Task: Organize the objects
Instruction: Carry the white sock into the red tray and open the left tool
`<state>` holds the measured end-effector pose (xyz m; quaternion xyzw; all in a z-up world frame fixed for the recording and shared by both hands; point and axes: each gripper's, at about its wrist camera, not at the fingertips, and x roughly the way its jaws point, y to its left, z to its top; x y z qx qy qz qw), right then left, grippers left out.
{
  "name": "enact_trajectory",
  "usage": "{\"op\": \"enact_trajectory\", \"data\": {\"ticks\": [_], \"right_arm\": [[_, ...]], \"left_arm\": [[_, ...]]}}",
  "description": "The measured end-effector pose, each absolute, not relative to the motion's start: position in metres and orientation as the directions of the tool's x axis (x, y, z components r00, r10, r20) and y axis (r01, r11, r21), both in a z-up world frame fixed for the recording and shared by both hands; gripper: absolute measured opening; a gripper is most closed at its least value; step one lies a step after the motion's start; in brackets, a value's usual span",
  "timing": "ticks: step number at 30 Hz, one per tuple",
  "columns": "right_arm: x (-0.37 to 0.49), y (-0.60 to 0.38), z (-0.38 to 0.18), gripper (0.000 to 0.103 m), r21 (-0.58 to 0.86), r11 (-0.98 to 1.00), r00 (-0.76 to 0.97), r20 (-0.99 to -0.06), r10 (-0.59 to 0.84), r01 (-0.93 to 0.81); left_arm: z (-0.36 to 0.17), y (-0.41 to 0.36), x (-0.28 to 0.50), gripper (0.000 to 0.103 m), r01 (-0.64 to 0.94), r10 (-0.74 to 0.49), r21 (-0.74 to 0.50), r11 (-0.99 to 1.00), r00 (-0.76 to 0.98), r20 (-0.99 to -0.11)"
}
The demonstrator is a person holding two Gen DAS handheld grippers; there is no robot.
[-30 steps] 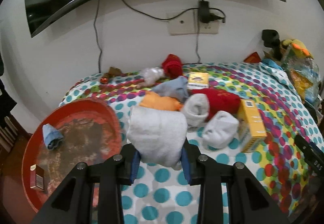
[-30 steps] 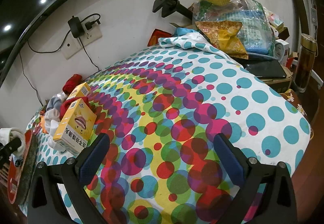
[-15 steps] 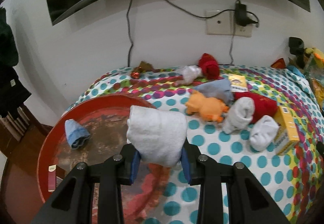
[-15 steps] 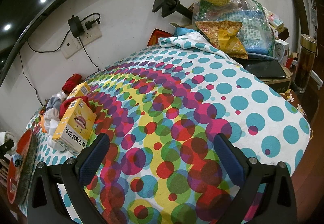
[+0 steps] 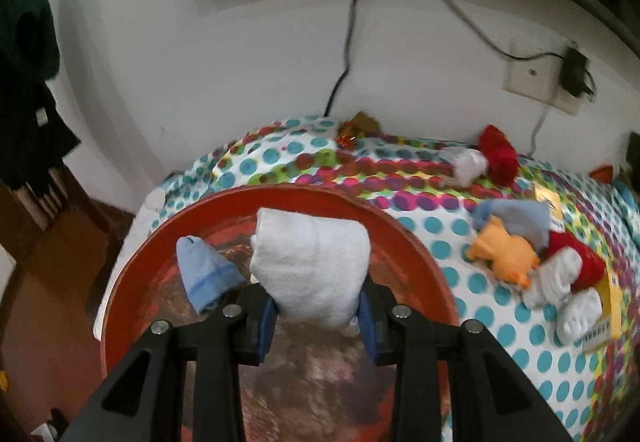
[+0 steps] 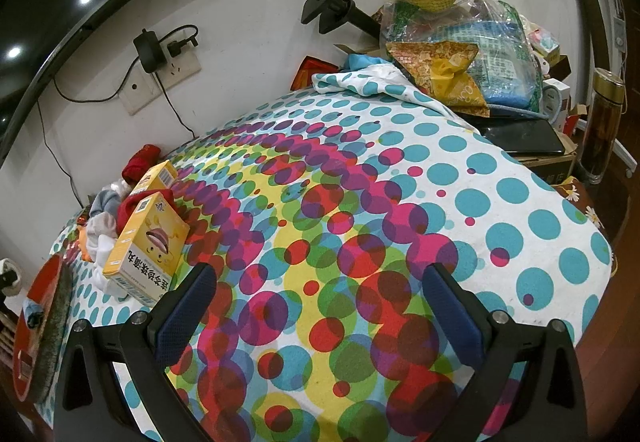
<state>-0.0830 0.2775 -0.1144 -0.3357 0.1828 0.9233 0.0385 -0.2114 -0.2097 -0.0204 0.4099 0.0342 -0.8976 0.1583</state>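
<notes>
White rolled sock [image 5: 310,268]: clamped between the blue pads of the left gripper [image 5: 316,316], pinched low on the bundle so that most of the roll stands up clear of the fingers; held in the air above the red tray [image 5: 404,242], not resting on it as far as the left wrist view shows; grip looks firm, fabric bulging over both pads. Judged step: carry for a drop into the tray; release not yet made.

Blue sock [image 5: 206,274]: lies inside the tray, just left of the held roll; suggests that the tray is the collecting place for soft items. Tray sits at the left end of the dotted bedspread [image 6: 500,202], its rim overlapping the cloth.

Remaining pile, well apart to the right in the left wrist view: orange plush toy [image 5: 504,256], grey-blue sock [image 5: 516,212], white socks [image 5: 568,298], a red cloth item among them; further back by the wall a red bundle [image 5: 498,154] beside a pale bundle [image 5: 464,164]. Yellow box [image 6: 146,250] leans against the same pile in the right wrist view, a second yellow box behind it.

Right gripper [image 6: 316,306]: fingers wide apart, nothing between them; hovers over a bare stretch of bedspread, apparently parked while the left does the carrying.

Risk, judged: the roll may unfurl on release.
</notes>
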Motion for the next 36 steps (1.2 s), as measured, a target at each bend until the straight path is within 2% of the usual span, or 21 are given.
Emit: {"op": "enact_trajectory", "data": {"ticks": [4,11,25,30,33,34,36], "right_arm": [[-0.084,0.278,-0.114,0.103,0.308,-0.931,-0.772,-0.634,-0.049,-0.194],[-0.084,0.281,-0.115,0.103,0.308,-0.932,-0.770,-0.636,-0.052,-0.192],[-0.082,0.283,-0.115,0.103,0.309,-0.933,-0.779,-0.625,-0.053,-0.185],[-0.082,0.284,-0.114,0.103,0.313,-0.932,-0.781,-0.622,-0.058,-0.180],[-0.082,0.282,-0.114,0.103,0.308,-0.934,-0.780,-0.623,-0.054,-0.181],[-0.082,0.282,-0.114,0.103,0.308,-0.934,-0.781,-0.622,-0.054,-0.181],[-0.082,0.282,-0.114,0.103,0.305,-0.935,-0.782,-0.622,-0.052,-0.179]], "left_arm": [[-0.022,-0.248,-0.225,0.035,0.352,-0.242,0.029,-0.936,-0.580,-0.778],[-0.044,-0.283,-0.246,0.035,0.401,-0.260,0.040,-0.915,-0.512,-0.819],[-0.073,-0.297,-0.283,0.035,0.450,-0.292,0.071,-0.890,-0.442,-0.848],[-0.084,-0.301,-0.293,0.038,0.461,-0.287,0.069,-0.885,-0.421,-0.860],[-0.088,-0.305,-0.295,0.044,0.476,-0.276,0.049,-0.878,-0.423,-0.863],[-0.089,-0.306,-0.294,0.053,0.478,-0.279,0.050,-0.877,-0.423,-0.862],[-0.090,-0.306,-0.293,0.062,0.476,-0.292,0.063,-0.877,-0.425,-0.857]]}}
